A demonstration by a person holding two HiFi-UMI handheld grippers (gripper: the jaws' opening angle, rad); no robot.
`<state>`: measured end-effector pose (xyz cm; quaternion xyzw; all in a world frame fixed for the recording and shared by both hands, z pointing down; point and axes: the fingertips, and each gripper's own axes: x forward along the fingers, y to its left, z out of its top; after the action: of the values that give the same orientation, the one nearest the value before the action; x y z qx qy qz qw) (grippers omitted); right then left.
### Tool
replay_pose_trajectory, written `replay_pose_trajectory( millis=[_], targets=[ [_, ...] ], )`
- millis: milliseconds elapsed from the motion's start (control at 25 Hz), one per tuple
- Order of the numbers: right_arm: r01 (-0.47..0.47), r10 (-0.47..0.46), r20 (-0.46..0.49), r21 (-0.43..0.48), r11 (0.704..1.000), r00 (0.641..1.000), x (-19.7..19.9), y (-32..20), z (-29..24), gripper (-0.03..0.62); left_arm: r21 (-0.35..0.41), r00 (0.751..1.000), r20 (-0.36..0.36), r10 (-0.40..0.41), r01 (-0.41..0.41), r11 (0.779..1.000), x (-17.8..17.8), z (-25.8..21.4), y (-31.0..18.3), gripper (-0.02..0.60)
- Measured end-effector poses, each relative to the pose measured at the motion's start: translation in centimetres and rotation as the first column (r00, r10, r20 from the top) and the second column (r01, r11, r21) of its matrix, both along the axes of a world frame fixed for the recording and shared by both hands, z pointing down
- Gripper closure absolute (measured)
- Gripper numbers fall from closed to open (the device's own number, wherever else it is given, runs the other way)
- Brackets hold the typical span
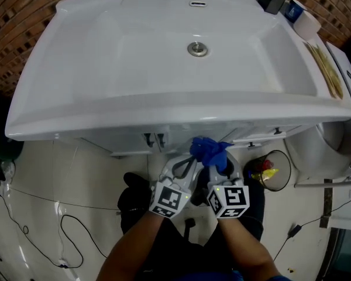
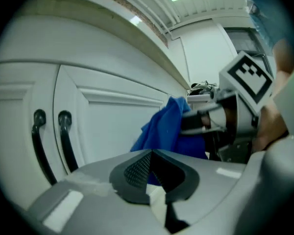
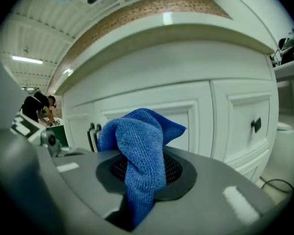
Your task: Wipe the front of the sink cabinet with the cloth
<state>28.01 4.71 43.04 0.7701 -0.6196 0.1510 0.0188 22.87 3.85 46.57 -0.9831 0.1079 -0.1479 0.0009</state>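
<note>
A blue cloth (image 1: 209, 151) (image 3: 139, 155) is pinched in my right gripper (image 1: 217, 167) (image 3: 142, 173), which is shut on it just below the sink's front rim. The cloth (image 2: 164, 129) bunches upward, close to the white cabinet doors (image 3: 152, 111) (image 2: 112, 121); contact with the door cannot be told. My left gripper (image 1: 184, 168) (image 2: 154, 173) hovers beside the right one, jaws shut with nothing between them, pointing at the cabinet front near two black door handles (image 2: 49, 141) (image 1: 154, 140).
The white sink basin (image 1: 76, 110) overhangs the cabinet, with a drain (image 1: 198, 48). A small bin (image 1: 270, 170) stands on the floor to the right. Black cables (image 1: 64, 239) trail across the floor tiles at left. A drawer knob (image 3: 256, 125) is on the right door.
</note>
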Motion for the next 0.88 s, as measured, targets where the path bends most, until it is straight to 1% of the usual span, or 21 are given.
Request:
replay_pose_trajectory(
  millis=[120,240,280,320,400,480,560,640,760,880],
  targets=[
    [0.01,-0.004,-0.055,0.117,0.993,0.998,0.3,0.3,-5.7,0.514,0.066,0.993,-0.11,-0.043,0.051,0.997,-0.1,-3.0,0.3,0.577],
    [0.011,0.009,-0.089,0.211,0.977,0.996,0.6,0.3,-10.4,0.514,0.126,0.97,-0.218,-0.109,0.139,0.982,-0.4,-5.8,-0.5,0.577],
    [0.014,0.009,-0.096,0.231,0.973,0.995,0.6,0.2,-11.4,0.514,0.134,0.962,-0.241,-0.127,0.162,0.978,-0.7,-6.4,-0.8,0.577],
    [0.017,0.008,-0.102,0.24,0.971,0.995,0.6,0.0,-11.9,0.514,0.132,0.958,-0.249,-0.142,0.179,0.975,-1.0,-6.6,-1.0,0.577],
    [0.018,0.008,-0.11,0.234,0.972,0.994,0.9,-0.8,-11.7,0.514,0.111,0.957,-0.238,-0.168,0.199,0.974,-1.4,-6.3,-1.6,0.577],
    [0.012,0.01,-0.103,0.213,0.977,0.995,1.7,-1.8,-10.5,0.514,0.108,0.956,-0.228,-0.185,0.213,0.971,-1.2,-6.0,-2.4,0.577],
    [0.002,0.014,-0.082,0.196,0.981,0.997,2.2,-2.1,-9.1,0.514,0.101,0.964,-0.19,-0.188,0.21,0.972,-1.2,-4.9,-2.8,0.577],
    [0.001,0.012,-0.069,0.194,0.981,0.998,2.2,-2.2,-8.3,0.514,0.078,0.97,-0.147,-0.193,0.206,0.976,-1.3,-3.7,-3.2,0.577],
    [0.011,0.002,-0.064,0.198,0.98,0.998,2.1,-2.6,-7.3,0.514,0.056,0.968,-0.133,-0.213,0.222,0.974,-1.4,-2.9,-3.9,0.577],
    [0.001,0.004,-0.033,0.157,0.988,0.999,2.2,-2.6,-5.1,0.514,0.039,0.974,-0.102,-0.202,0.207,0.978,-0.8,-2.0,-3.4,0.577]
  ],
)
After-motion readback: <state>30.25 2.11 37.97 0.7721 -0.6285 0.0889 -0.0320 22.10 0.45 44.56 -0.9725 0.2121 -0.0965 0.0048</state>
